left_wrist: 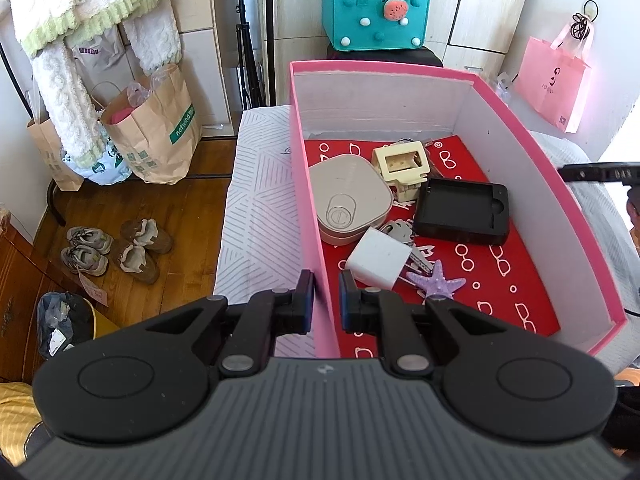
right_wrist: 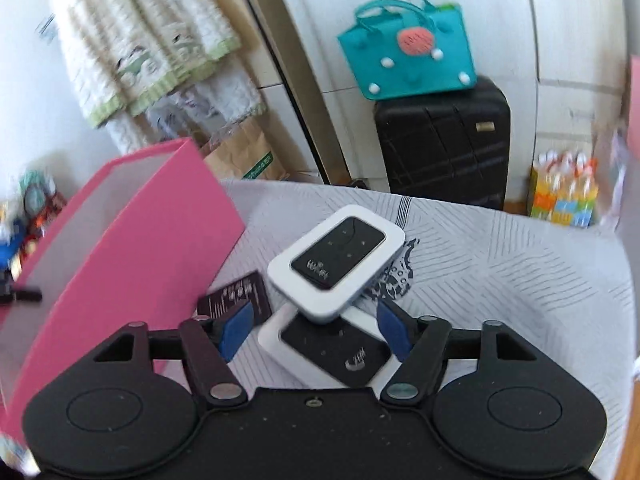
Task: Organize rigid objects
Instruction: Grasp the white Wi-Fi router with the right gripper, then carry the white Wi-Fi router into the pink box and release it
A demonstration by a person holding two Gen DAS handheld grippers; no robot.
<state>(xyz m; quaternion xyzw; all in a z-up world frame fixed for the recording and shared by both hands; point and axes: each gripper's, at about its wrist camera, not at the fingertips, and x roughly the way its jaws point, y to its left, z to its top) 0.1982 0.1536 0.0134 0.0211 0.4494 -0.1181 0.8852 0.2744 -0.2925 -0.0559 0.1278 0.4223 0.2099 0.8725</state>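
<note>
A pink box [left_wrist: 540,160] stands on the bed and holds a beige case [left_wrist: 348,200], a cream block [left_wrist: 402,162], a black tray [left_wrist: 460,212], a white charger [left_wrist: 378,258], keys and a purple starfish [left_wrist: 436,282]. My left gripper [left_wrist: 325,300] has its jaws closed on the box's near left wall. In the right wrist view, two white pocket routers, one [right_wrist: 336,260] resting on the other [right_wrist: 340,352], lie on the sheet beside the box [right_wrist: 120,248]. My right gripper [right_wrist: 316,328] is open around the lower router. A dark card [right_wrist: 236,300] lies by the box.
A teal felt bag [right_wrist: 408,52] sits on a black suitcase [right_wrist: 444,144] beyond the bed. Paper bags [left_wrist: 152,128] and shoes [left_wrist: 116,248] are on the wood floor to the left. A pink bag [left_wrist: 552,76] hangs at right. Bottles [right_wrist: 564,188] stand by the suitcase.
</note>
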